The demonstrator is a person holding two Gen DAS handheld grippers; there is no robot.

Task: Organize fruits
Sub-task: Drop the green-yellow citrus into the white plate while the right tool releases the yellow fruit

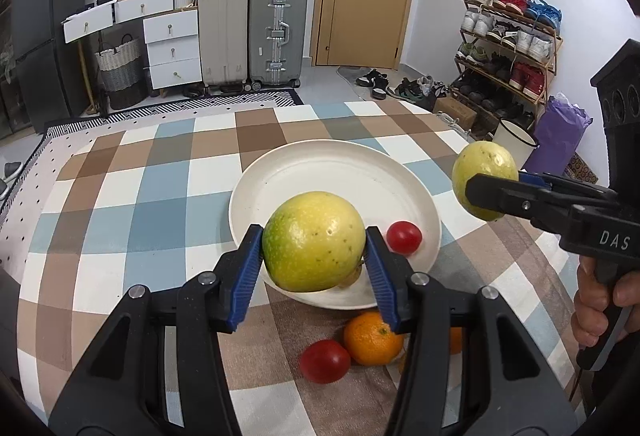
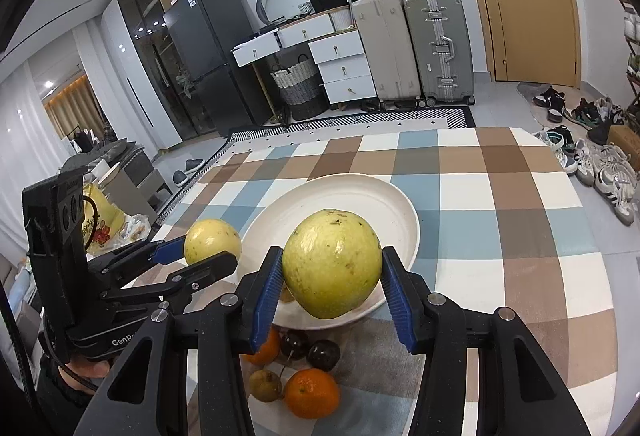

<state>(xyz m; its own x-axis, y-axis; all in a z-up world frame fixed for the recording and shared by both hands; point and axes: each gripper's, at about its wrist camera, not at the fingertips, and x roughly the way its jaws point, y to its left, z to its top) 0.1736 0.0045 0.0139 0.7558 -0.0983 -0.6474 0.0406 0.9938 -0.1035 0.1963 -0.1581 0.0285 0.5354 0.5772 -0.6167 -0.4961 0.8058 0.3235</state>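
Above the checked table (image 1: pixel 120 204), the white plate (image 1: pixel 320 172) sits mid-surface with bare cloth all round. Left tongs (image 1: pixel 314 242) clench a yellow-green fruit (image 1: pixel 314 240) over its near rim; right tongs (image 2: pixel 331 268) clench another fruit (image 2: pixel 331 268). Oranges (image 2: pixel 312 392) and tomatoes (image 1: pixel 324 361) crowd the near edge.

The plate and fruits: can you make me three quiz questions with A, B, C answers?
1. Where is the small red tomato?
A. on the plate
B. on the floor
C. in the basket

2. What colour is the plate?
A. blue
B. white
C. black

3. What is the left tool doing?
A. holding a yellow-green fruit
B. hanging open with nothing in it
C. holding a shoe

Answers: A, it lies on the plate near the rim; B, the plate looks white in both views; A, the blue pads press the fruit's sides.
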